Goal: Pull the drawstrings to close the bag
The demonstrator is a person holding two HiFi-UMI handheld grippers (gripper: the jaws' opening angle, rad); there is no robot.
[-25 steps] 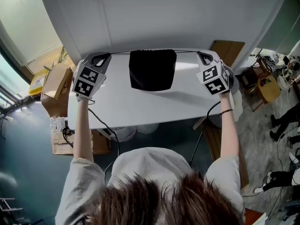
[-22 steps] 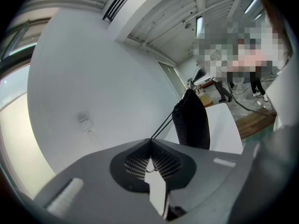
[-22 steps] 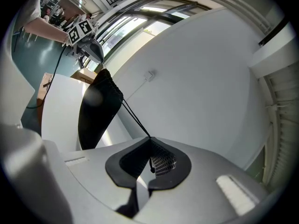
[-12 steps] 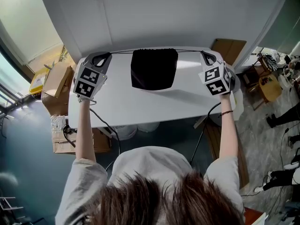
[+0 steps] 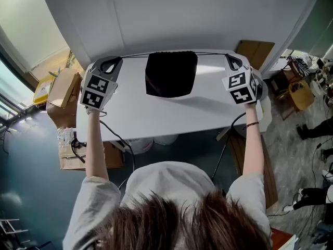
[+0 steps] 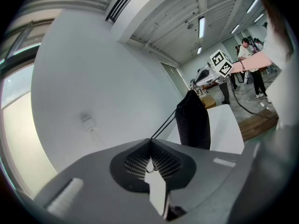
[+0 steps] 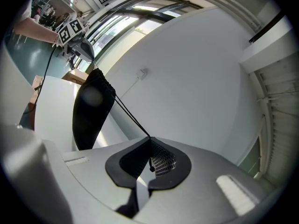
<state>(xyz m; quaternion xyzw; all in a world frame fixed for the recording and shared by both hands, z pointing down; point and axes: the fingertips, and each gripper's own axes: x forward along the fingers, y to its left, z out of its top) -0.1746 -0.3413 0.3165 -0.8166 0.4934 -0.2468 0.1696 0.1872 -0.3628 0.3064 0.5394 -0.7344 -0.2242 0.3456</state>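
Black cloth bag hangs upright over the far part of the white bench in the head view. It is strung between the left gripper and the right gripper by a taut cord at each top corner. To finish the pull well, I judge that the hands should draw straight apart, level and with equal force, so the mouth gathers evenly and the bag stays centred; a jerk could slip the thin cords out of the grip. In the left gripper view the jaws are closed, pinching the left drawstring, which runs as a doubled line to the bag's puckered top. In the right gripper view the jaws are likewise closed tight on the right drawstring, and the bag hangs beyond them.
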